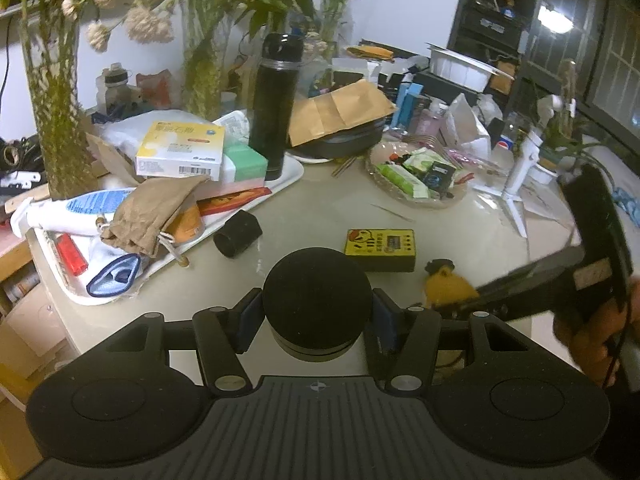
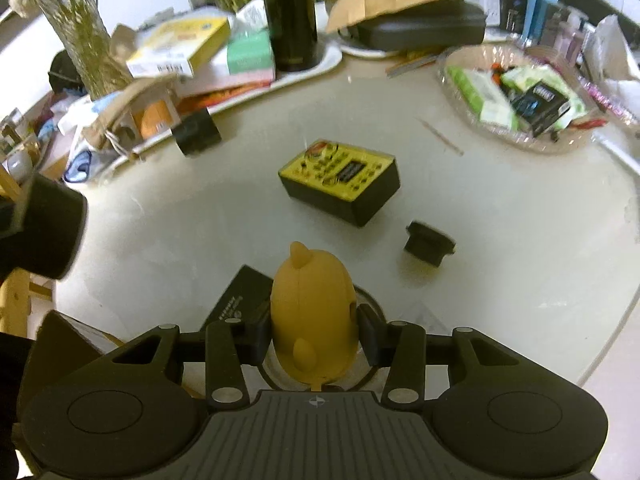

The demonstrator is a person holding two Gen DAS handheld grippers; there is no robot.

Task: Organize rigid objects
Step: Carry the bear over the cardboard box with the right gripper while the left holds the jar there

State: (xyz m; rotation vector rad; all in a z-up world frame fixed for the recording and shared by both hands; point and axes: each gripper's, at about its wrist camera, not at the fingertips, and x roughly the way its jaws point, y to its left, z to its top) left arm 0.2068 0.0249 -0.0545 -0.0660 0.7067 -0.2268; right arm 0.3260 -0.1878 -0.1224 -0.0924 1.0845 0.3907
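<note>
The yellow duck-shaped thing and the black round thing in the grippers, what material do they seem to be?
Yellow duck: probably soft silicone or rubber; matte, even colour, rounded moulded bumps, no glare. Black cylinder: top looks like matte fabric or fine mesh, a smoother, slightly glossy band lower down, likely plastic.

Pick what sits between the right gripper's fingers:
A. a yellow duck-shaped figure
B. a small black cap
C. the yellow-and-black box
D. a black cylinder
A: in the right wrist view the right gripper has its pads on either side of the yellow duck-shaped figure, pressing on it.
</note>
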